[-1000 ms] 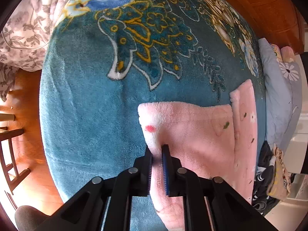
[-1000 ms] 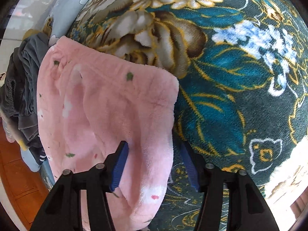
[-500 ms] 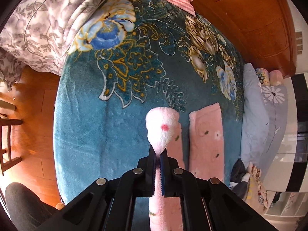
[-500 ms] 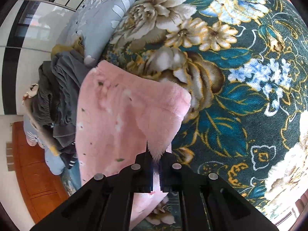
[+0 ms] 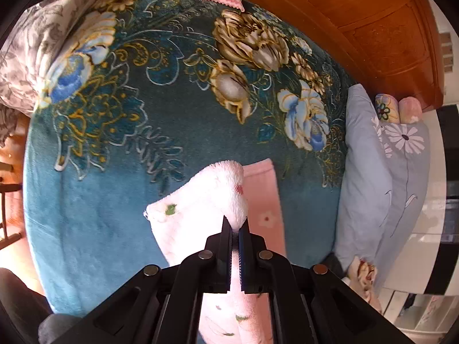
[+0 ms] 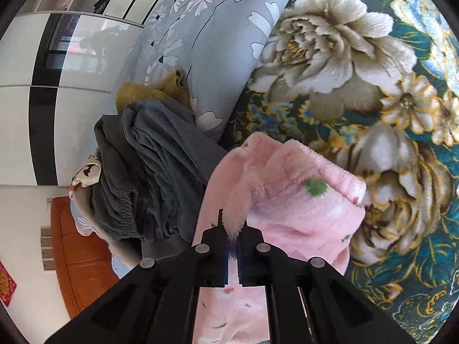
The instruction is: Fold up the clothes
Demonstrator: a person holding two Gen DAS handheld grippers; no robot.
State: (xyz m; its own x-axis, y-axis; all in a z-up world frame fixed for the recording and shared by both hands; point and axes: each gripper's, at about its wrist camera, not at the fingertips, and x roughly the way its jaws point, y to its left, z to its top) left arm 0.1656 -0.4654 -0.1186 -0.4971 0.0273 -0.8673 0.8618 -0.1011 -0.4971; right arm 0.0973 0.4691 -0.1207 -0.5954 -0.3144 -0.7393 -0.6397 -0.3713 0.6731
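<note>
between two hand-held grippers (image 5: 235, 230) (image 6: 233, 230), one pink garment (image 5: 200, 215)

The pink fleece garment (image 5: 200, 215) runs off the bottom edge — its pinched fold hidden between the jaws.

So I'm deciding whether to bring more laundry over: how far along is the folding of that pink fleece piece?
Partway. Done: nothing looks finished; I see no folded stack. In hand: both claws are shut on the pink fleece, the left claw and right claw each pinching a lifted edge, with part of the pink fleece lying on the blanket. Left: laying the fold down, then the gray clothes heaped beside it.
</note>
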